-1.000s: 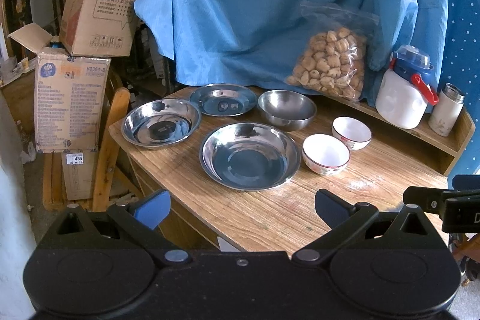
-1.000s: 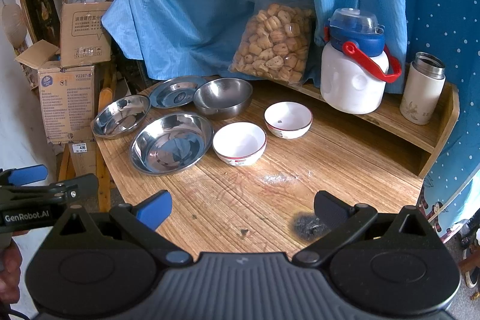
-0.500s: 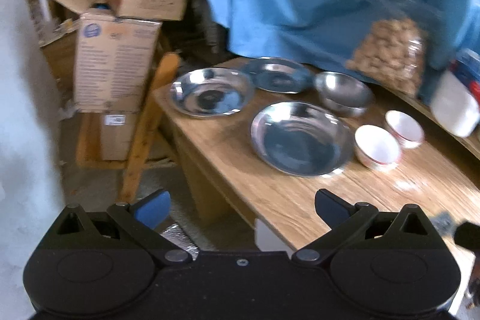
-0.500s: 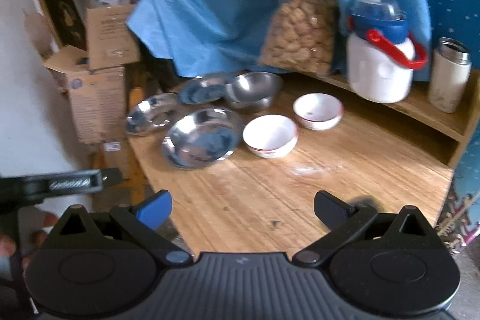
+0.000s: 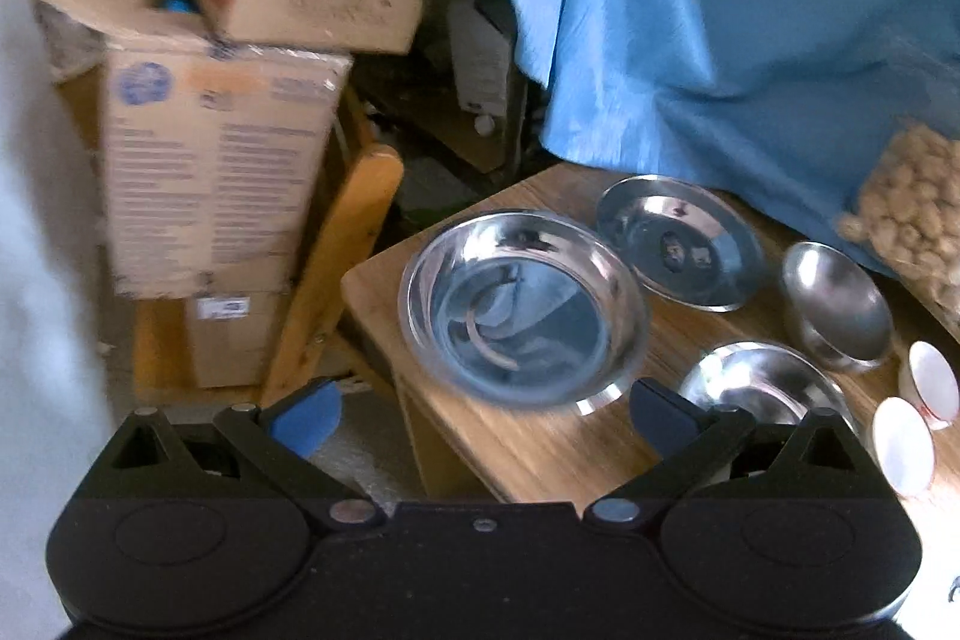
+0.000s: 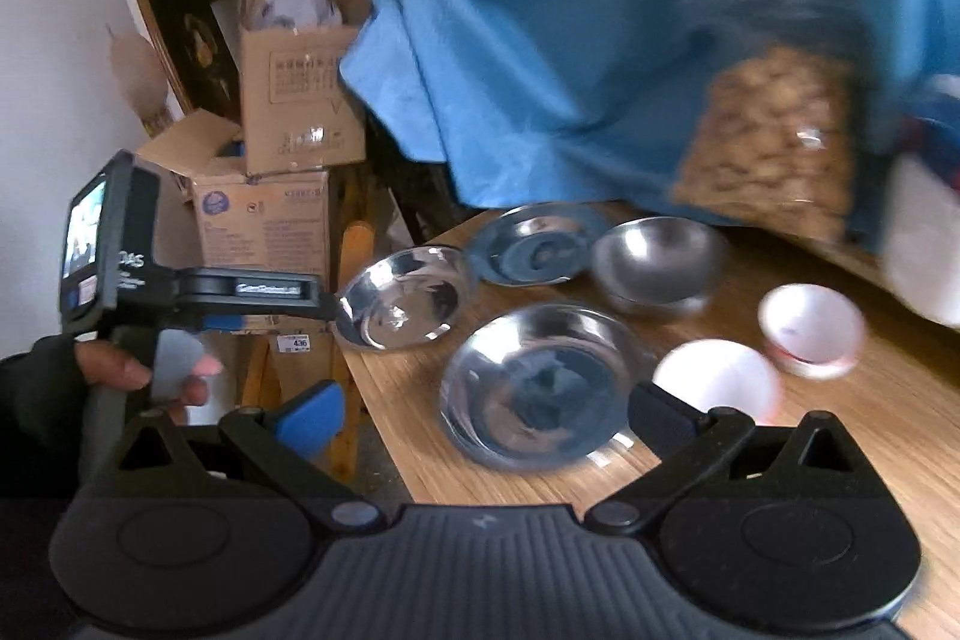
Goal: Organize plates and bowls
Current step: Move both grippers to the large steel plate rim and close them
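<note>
On the wooden table [image 5: 540, 454] a steel plate [image 5: 522, 307] sits at the left corner. Behind it lie a flatter steel plate [image 5: 678, 241] and a steel bowl [image 5: 840, 298]. My left gripper [image 5: 480, 409] is open, its fingertips level with the corner plate's near rim; contact is unclear. In the right wrist view the left gripper [image 6: 327, 304] reaches that corner plate [image 6: 402, 298] from the left. My right gripper [image 6: 480, 412] is open and empty, just before a large steel plate [image 6: 540, 388]. Two white bowls [image 6: 714, 388] [image 6: 810, 322] stand to the right.
Stacked cardboard boxes [image 5: 210, 160] and a wooden chair back [image 5: 336, 268] stand left of the table. A blue cloth [image 6: 600, 40] hangs behind, with a bag of snacks [image 6: 774, 154] and a white jug [image 6: 924, 244] at the right. A person's hand [image 6: 120, 376] holds the left gripper.
Both grippers have moved forward and leftward, closer to the dishes. The left gripper now faces the corner steel plate; the right one faces the large steel plate.
</note>
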Demonstrator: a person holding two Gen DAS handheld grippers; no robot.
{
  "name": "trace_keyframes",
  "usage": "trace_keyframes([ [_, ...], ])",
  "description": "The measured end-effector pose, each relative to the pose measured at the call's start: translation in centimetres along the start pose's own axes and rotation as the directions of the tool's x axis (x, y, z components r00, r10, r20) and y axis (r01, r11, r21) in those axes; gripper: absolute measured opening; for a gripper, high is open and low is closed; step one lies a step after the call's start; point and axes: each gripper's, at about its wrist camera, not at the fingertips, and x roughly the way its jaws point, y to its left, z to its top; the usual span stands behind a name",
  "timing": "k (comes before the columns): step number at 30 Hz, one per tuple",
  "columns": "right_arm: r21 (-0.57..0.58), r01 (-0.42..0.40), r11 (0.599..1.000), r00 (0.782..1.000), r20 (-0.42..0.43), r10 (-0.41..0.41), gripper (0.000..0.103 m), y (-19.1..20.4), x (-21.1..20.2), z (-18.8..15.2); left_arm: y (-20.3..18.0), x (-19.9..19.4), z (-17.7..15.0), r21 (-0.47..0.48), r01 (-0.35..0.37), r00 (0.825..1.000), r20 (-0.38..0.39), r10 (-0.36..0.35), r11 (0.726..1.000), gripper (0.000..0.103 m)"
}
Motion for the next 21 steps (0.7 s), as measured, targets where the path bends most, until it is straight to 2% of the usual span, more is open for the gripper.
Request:
trace_keyframes([
  [3,0.033,0.006,0.999,1.0,-0.019,-0.005,0.103,1.7,4.2,2.4,2.8,3.7,3.0,-0.002,0.07,0.997,-0.037,-0.07,0.998,0.102],
  [6,0.107,0.025,0.994,0.998,-0.068,-0.017,0.103,2.5,8.0,4.0,4.4,6.6,5.0,0.017,0.1,0.993,-0.064,-0.099,0.995,0.102],
  [9,0.123,-0.001,0.992,0.999,-0.049,0.007,0.103,3.1,10.6,4.2,5.2,8.8,5.8,0.066,0.125,0.99,-0.078,-0.12,0.99,0.102],
  [11,0.124,0.017,0.992,0.996,-0.087,-0.006,0.102,3.5,12.3,4.4,5.7,9.9,6.1,0.084,0.129,0.988,-0.096,-0.12,0.988,0.1],
  [15,0.09,0.004,0.996,0.988,-0.154,0.01,0.09,4.3,14.9,5.2,6.5,11.0,6.4,0.067,0.171,0.98,-0.119,-0.162,0.983,0.098],
  [18,0.065,-0.021,0.998,0.982,-0.188,0.033,0.086,4.7,16.6,5.9,6.7,11.4,6.3,0.066,0.192,0.975,-0.128,-0.183,0.979,0.098],
  [21,0.042,-0.008,0.999,0.978,-0.208,0.017,0.086,4.6,18.6,6.4,6.8,11.7,6.2,0.08,0.194,0.974,-0.136,-0.182,0.978,0.098],
])
